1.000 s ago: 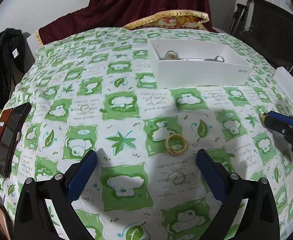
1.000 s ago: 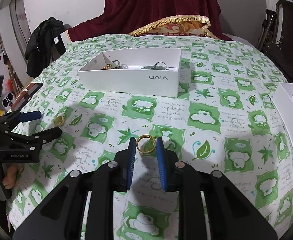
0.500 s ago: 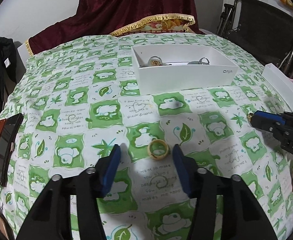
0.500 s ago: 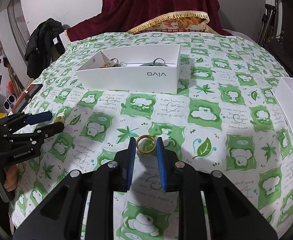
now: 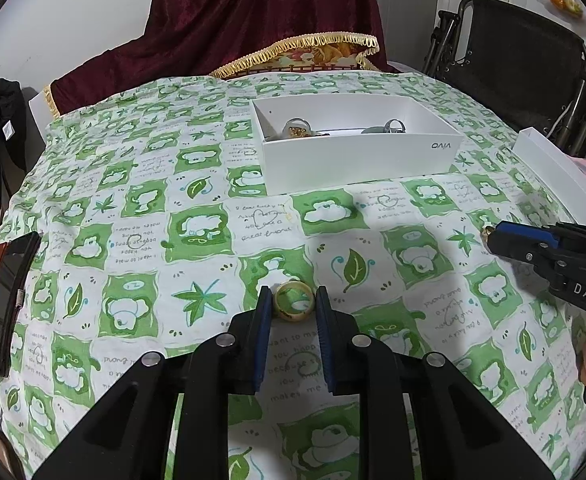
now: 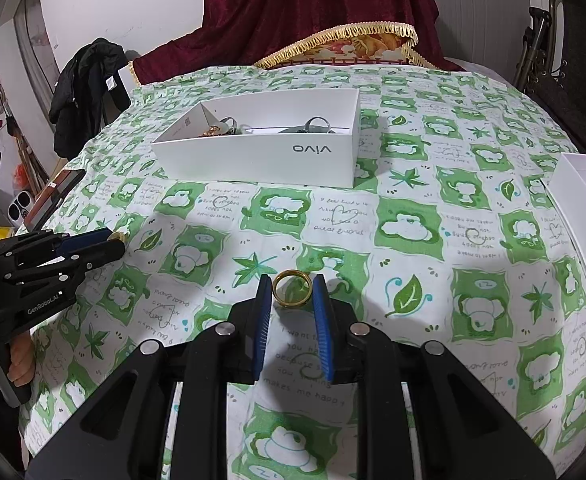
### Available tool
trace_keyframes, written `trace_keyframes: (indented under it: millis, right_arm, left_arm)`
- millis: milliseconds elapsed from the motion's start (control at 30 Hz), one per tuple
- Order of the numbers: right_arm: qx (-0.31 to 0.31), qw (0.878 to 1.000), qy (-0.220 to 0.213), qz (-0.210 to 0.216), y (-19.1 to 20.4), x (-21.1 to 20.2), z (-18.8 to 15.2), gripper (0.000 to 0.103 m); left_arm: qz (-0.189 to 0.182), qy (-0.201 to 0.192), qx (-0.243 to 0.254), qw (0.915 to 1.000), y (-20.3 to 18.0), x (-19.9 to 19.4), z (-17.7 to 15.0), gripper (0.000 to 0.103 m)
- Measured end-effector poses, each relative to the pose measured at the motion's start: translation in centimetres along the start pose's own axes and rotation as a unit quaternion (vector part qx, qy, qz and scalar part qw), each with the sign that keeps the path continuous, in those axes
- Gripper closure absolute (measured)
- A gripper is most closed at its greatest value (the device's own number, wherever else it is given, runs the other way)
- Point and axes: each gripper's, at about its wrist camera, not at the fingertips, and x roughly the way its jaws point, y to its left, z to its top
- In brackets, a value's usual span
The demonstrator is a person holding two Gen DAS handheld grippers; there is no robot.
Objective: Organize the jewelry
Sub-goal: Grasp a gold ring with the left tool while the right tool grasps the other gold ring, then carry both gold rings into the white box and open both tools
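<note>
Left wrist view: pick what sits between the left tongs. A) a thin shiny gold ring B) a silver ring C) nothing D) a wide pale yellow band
D: the left tongs are closed on a wide pale yellow band on the green cloth; the thin gold ring sits in the right tongs.

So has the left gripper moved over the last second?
Yes. The left gripper came forward and its jaws closed from wide open onto the cream ring, judged against the checked green tablecloth.

"vivo" on white box point(image 6: 261, 156); "GenRobot.AI" on left hand-held gripper point(image 6: 119, 237).
</note>
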Motion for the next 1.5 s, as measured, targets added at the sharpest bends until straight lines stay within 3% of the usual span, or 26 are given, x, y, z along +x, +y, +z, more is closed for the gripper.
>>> trace_keyframes:
  millis: [767, 1500]
  right_arm:
    - [0.009, 0.999, -0.041, 0.007, -0.3, -1.8, 0.5, 0.083]
    - [0.010, 0.994, -0.105, 0.017, -0.8, -3.3, 8.8, 0.083]
  left_arm:
    - [-0.001, -0.023, 0.001, 0.9997, -1.0, -1.4, 0.8, 0.081]
    - [-0.013, -0.079, 0.013, 0.9967, -2.5, -1.0, 10.7, 0.081]
